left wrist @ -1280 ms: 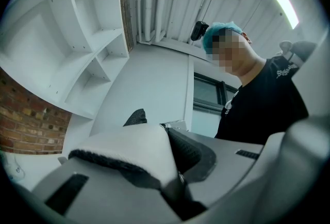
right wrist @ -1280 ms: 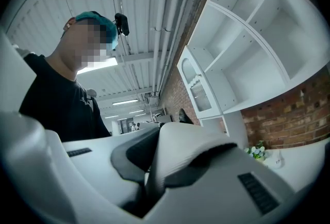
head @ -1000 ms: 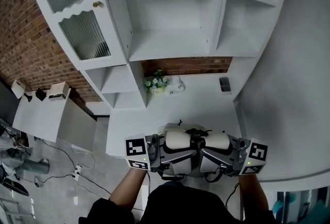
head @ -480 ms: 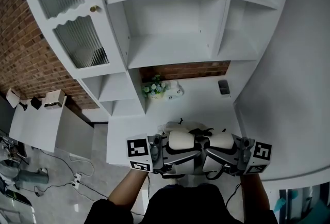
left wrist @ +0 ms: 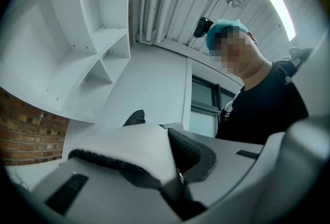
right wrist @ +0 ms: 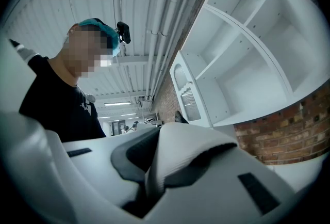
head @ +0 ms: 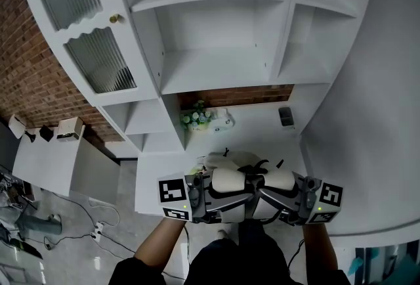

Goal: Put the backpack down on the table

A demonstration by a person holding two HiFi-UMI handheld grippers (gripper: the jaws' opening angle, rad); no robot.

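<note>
Left gripper (head: pixel 231 197), right gripper (head: pixel 270 197): jaws of each clamping padded shoulder straps (left wrist: pixel 136 148), carrying backpack (head: pixel 237 161) over worktop (head: pixel 262 132) near edge. Judging backpack soft, floppy, fairly light; straps offering surest hold.

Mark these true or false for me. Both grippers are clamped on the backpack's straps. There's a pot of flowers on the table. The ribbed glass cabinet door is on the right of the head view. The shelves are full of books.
1. The left gripper and the right gripper are each shut on a padded strap of the white backpack. True.
2. A pot of flowers stands on the table. True.
3. The ribbed-glass cabinet door is at the right of the head view. False: it is at the left.
4. The shelves are full of books. False: no books show on them; the ones in view look bare.
</note>
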